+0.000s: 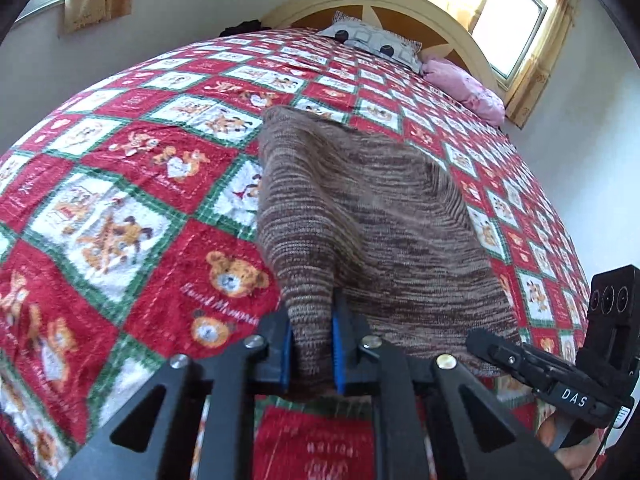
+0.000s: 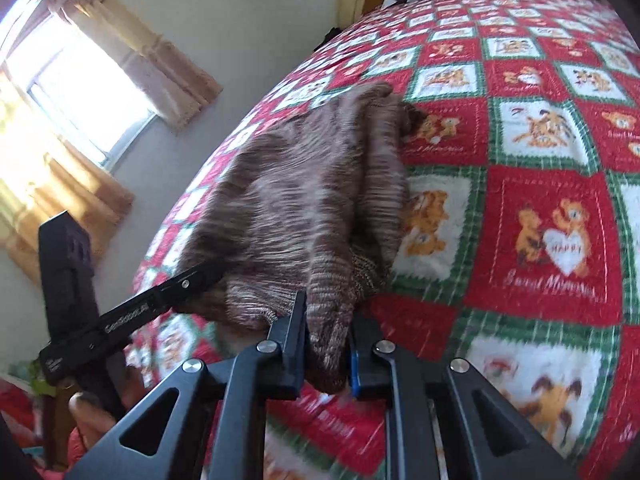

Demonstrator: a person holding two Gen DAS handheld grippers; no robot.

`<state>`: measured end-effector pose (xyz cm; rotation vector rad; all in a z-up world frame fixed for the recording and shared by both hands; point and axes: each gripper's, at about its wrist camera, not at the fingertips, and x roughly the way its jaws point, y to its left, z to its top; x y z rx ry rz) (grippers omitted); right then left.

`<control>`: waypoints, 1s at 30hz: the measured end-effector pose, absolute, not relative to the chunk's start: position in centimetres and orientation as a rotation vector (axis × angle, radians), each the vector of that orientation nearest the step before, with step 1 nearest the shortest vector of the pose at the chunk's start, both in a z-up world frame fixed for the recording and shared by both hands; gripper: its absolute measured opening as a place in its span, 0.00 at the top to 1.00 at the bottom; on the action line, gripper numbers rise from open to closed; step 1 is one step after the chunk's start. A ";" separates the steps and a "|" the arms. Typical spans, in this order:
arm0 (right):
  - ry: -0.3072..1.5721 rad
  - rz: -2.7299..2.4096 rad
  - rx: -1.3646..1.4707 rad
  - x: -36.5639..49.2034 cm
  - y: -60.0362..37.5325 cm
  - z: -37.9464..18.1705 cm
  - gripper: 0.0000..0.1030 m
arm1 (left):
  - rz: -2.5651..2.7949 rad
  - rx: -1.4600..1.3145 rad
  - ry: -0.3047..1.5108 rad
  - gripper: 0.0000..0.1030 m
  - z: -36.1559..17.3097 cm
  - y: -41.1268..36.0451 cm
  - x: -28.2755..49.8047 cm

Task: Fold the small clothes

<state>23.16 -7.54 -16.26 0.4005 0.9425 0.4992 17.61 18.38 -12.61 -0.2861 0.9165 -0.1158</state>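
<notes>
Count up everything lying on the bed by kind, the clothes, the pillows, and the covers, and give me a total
Knitted brown garment, held at its near edge by the left tool and the right tool: 1
Pillows at the headboard, one patterned grey and one pink: 2
Red teddy-bear blanket covering the bed: 1
Total: 4

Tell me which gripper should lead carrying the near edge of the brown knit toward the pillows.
Neither is clearly better placed. The left gripper and right gripper each clamp a near corner of the brown knit garment, lifted off the bedspread. Probably move both together.
</notes>
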 end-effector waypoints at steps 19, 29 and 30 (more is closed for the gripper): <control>0.722 0.277 0.230 15.4 -9.2 -11.2 0.46 | 0.125 0.147 0.742 0.21 -9.9 15.3 12.6; 0.547 0.077 0.233 11.5 -9.0 -4.5 0.36 | 0.111 0.087 0.610 0.00 -5.4 13.4 9.5; 0.551 0.050 0.226 11.2 -9.0 -4.4 0.36 | 0.106 0.096 0.607 0.00 -5.3 13.2 9.2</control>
